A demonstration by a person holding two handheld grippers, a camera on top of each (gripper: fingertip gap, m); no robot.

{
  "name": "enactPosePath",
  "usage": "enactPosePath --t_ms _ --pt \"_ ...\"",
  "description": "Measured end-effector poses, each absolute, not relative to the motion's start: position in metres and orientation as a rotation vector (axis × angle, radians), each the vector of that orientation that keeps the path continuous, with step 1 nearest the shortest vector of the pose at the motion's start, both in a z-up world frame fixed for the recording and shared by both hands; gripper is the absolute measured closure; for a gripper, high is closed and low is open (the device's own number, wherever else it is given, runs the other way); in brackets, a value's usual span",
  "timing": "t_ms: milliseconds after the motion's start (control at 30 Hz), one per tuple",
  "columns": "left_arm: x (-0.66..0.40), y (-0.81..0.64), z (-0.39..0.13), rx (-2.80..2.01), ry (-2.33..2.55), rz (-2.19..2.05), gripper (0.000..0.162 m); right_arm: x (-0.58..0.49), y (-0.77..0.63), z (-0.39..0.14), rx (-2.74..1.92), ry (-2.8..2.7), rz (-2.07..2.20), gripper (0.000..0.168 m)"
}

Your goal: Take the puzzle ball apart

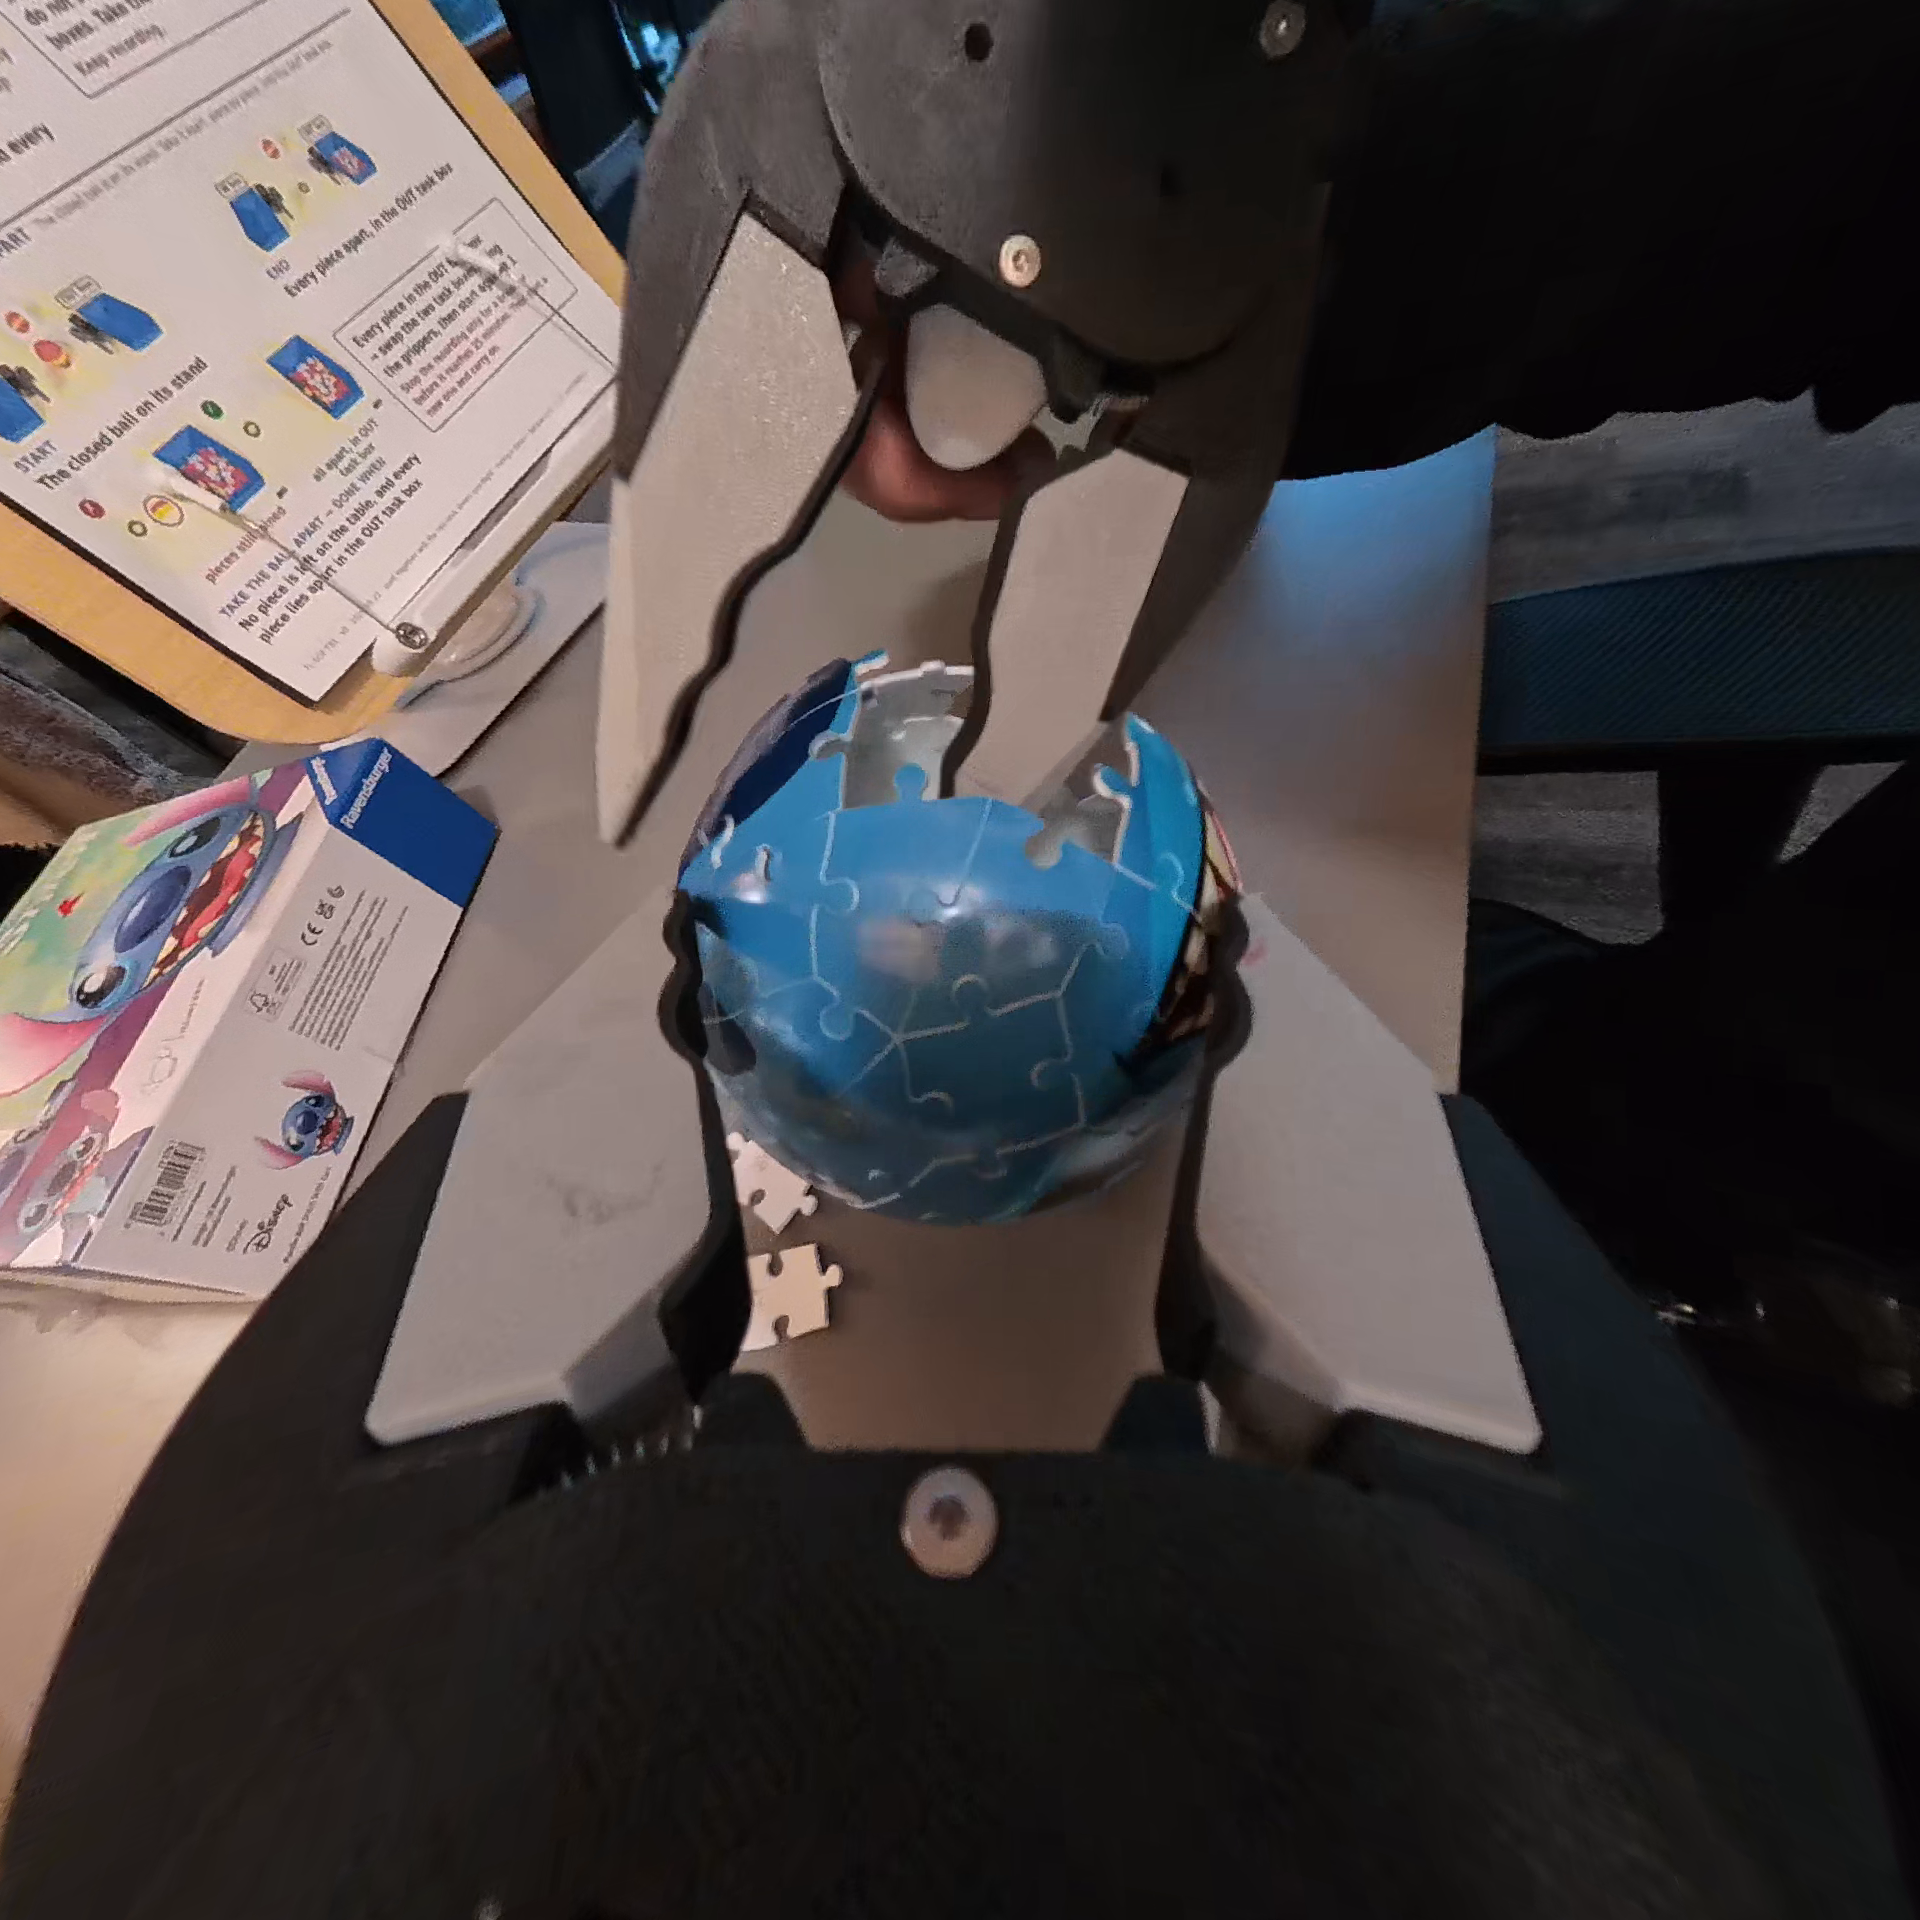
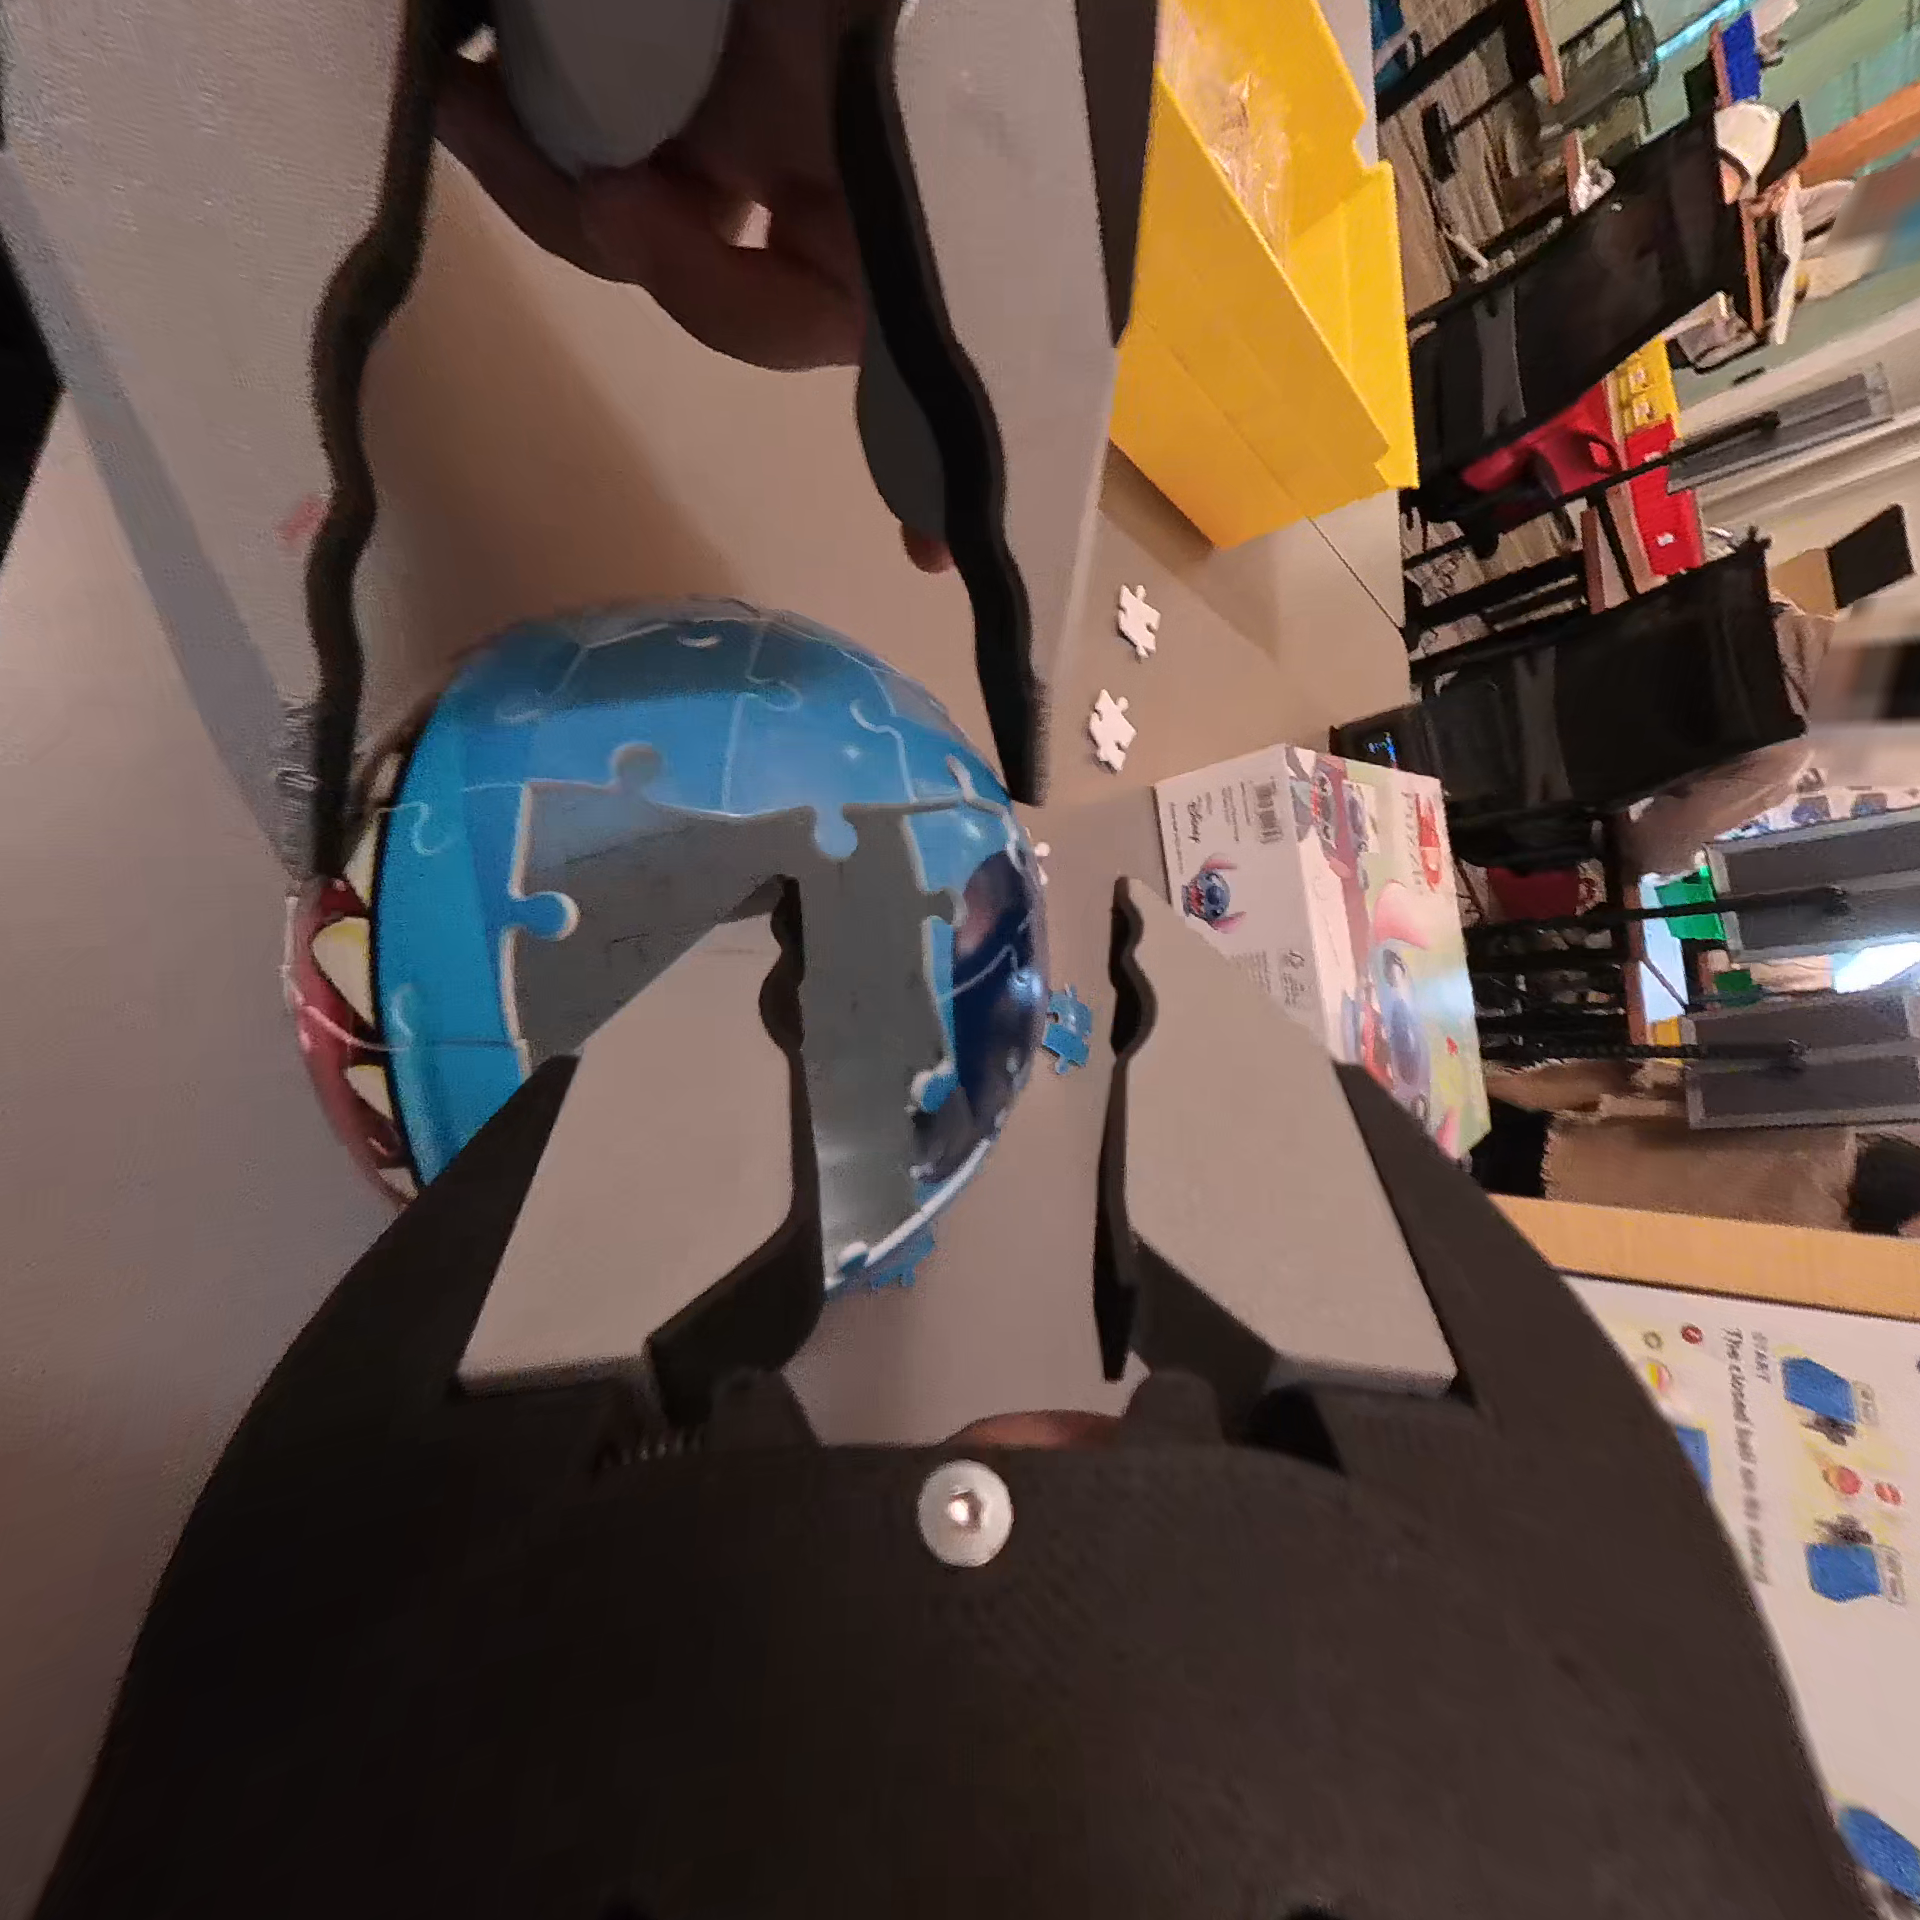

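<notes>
Far left, propped on a wooden board: an instruction sheet [image 1: 260, 343] with small pictures. Just nearer, flat on the grey table [image 1: 1351, 831]: a puzzle box [image 1: 208, 1018] with a blue cartoon creature on it. Right of the box, near the ball's underside: two loose white pieces [image 1: 774, 1179] lying side by side, face down.

In the middle, held clear of the tabletop: the puzzle ball [image 1: 935, 1018], mostly blue, with a red and white patch on its right flank. Open at the far top, several pieces gone, grey inner wall showing. Clamped on either side by the left gripper [image 1: 956, 966], its fingers pressed against the ball's left and right flanks.

Coming in from the far side, pointing down: the right gripper [image 1: 821, 790], jaws spread. One finger dipped into the ball's opening, the other outside over the dark-blue part, with the remaining rim of pieces between them and not pinched. Same seen in the right wrist view [image 2: 956, 904]: wide gap, ball wall [image 2: 904, 935] partly between the fingers.

Beyond the ball, at the table's edge in that view: yellow bins [image 2: 1278, 312].
</notes>
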State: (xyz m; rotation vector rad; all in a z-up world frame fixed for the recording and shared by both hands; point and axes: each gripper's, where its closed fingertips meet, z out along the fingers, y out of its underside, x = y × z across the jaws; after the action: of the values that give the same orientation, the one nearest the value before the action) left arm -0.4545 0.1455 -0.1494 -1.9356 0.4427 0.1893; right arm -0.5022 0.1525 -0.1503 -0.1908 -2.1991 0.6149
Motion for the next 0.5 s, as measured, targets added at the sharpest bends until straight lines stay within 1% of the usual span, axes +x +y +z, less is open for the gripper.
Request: enactPosePath --t_ms 67,333,500 --pt "-0.457 0.144 -0.151 -1.936 0.410 0.177 0.064 -0.502 0.154 -0.147 -0.214 -2.198 0.645 0.112" --pt "-0.464 0.131 -0.168 -1.950 0.361 0.185 0.062 -0.496 0.153 -0.140 -0.283 -2.198 0.849 0.125" --pt "-0.463 0.129 -0.171 -1.938 0.368 0.241 0.062 -0.494 0.145 -0.143 -0.284 -2.216 0.943 0.127"
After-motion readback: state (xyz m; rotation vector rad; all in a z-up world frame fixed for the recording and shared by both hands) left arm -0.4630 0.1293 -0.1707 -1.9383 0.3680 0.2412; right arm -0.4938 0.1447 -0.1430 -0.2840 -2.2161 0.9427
